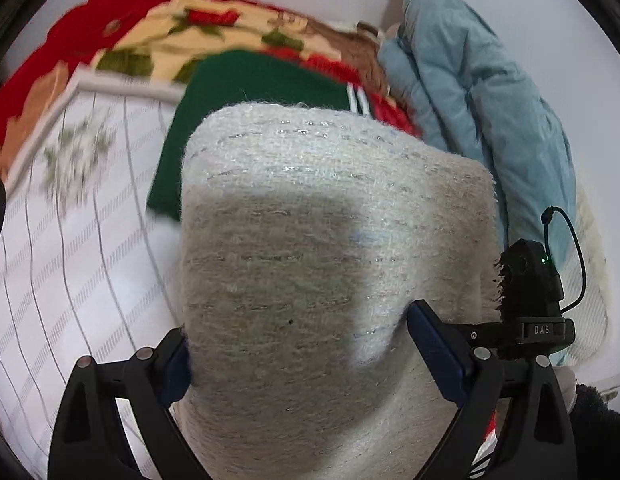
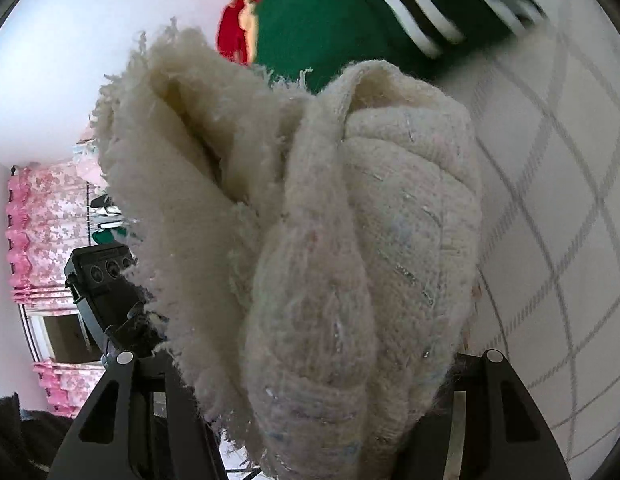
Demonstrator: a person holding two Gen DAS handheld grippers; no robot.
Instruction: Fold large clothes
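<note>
A cream knitted garment (image 1: 318,240) with silvery threads and frayed fringe fills both views. In the left wrist view it lies as a thick folded bundle between the fingers of my left gripper (image 1: 297,344), which press its sides. In the right wrist view the same knit (image 2: 342,260) is bunched and rolled between the fingers of my right gripper (image 2: 310,392), with the fringe hanging on the left. Both grippers hold the bundle above the bed. The fingertips of the right gripper are hidden by the fabric.
A white bedsheet (image 1: 69,260) with a grey grid lies below. A folded green garment (image 1: 249,92) with white stripes lies behind, also in the right wrist view (image 2: 330,20). A red floral blanket (image 1: 149,28) and a light blue padded jacket (image 1: 470,88) lie at the back. Pink curtains (image 2: 45,216) hang at the left.
</note>
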